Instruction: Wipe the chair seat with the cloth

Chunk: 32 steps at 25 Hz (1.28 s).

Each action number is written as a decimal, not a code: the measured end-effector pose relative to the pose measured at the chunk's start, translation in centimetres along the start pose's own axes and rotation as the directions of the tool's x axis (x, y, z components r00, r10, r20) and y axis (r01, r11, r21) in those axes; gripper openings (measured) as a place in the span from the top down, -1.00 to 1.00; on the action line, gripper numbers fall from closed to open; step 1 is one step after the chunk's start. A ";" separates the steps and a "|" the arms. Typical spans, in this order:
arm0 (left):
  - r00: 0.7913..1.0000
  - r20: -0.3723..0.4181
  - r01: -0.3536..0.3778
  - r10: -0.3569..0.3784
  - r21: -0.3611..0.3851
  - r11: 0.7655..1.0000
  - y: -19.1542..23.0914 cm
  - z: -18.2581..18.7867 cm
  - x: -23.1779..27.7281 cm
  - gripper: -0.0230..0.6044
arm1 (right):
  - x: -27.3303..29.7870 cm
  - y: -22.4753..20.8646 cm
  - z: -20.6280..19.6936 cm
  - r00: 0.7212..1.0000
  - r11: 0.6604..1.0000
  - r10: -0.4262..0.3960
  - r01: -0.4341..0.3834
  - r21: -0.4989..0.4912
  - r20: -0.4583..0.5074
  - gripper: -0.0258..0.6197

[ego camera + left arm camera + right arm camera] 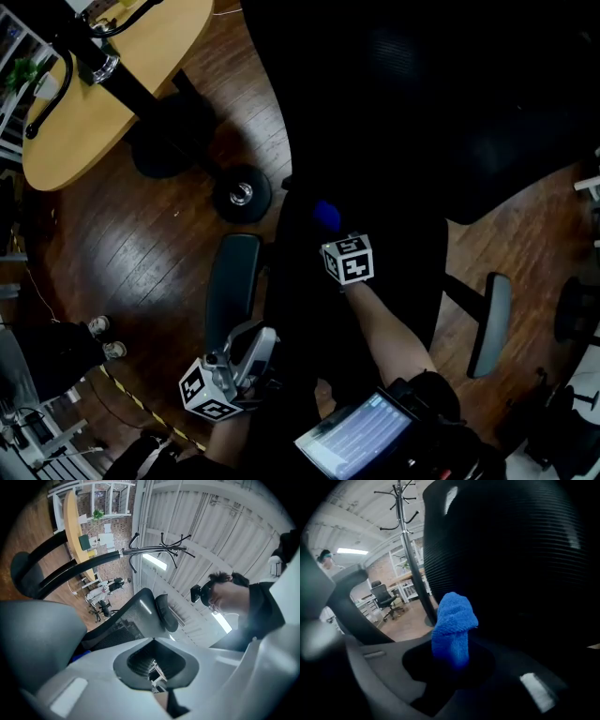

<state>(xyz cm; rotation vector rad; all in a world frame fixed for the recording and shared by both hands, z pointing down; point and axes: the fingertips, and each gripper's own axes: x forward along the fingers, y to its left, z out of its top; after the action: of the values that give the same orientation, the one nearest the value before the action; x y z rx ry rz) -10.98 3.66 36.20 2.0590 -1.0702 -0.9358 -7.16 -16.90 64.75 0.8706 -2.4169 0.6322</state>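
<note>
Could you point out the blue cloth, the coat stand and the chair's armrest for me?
blue cloth (pixel 452 620): right gripper view, its bunched upper end.
coat stand (pixel 423 591): right gripper view, lower part of its pole.
armrest (pixel 232 286): head view, middle of its pad.

Dim head view: the black chair swallows detail, wooden floor left of it faintly sheened. Gripper views curve into dark corners; a ceiling strip light glares above the chair.
</note>
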 end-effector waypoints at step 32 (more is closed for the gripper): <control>0.998 -0.045 0.054 -0.055 -0.020 0.998 -1.8 -1.2 1.8 0.95 | -20.5 -22.7 -11.8 0.850 0.863 -0.490 0.504 0.028 -0.194 0.76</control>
<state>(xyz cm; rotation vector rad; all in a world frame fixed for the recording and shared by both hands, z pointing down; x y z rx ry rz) -8.50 3.23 34.90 2.0929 -0.9827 -0.9181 25.51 -16.59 67.66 1.3490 -1.8976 0.5732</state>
